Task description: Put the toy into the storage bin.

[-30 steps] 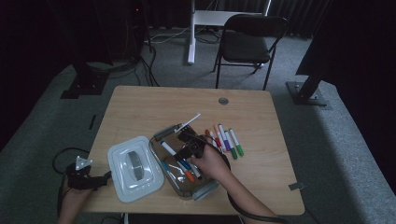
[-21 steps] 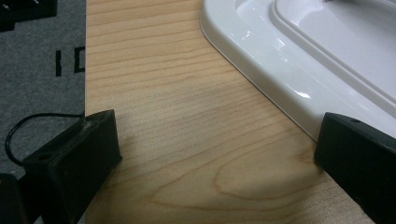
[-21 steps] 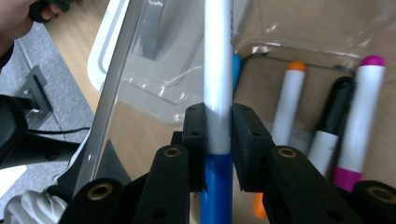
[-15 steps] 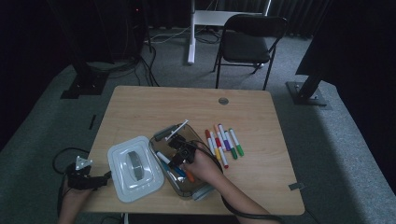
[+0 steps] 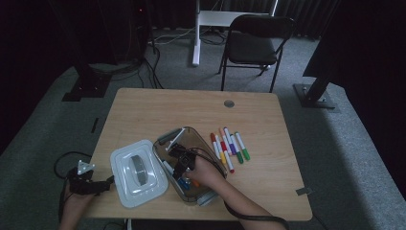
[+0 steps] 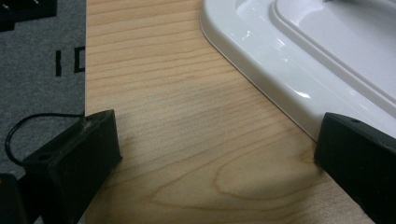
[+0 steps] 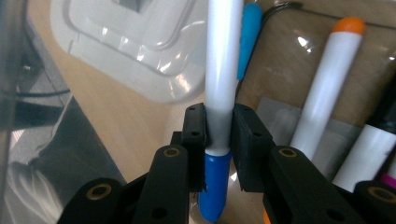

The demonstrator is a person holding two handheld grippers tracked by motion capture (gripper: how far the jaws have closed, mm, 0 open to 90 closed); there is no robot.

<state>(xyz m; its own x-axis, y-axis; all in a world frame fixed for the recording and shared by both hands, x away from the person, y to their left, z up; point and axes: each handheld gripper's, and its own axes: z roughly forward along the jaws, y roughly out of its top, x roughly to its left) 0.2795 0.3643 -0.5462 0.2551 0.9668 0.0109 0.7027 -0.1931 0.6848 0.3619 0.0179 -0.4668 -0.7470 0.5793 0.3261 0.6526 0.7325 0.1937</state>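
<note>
Right gripper view: the right gripper [image 7: 219, 130] has its jaws clamped on a blue-capped marker [image 7: 219, 70] above the clear box [image 5: 203, 143]; the left gripper [image 6: 219, 154] rests with jaws apart on the surface [image 6: 177, 140].

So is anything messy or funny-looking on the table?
Nothing is spilled or broken. The white lid lies off the clear box, and six markers wait in a row beside it. The right gripper holds a blue-capped marker over the box.
</note>
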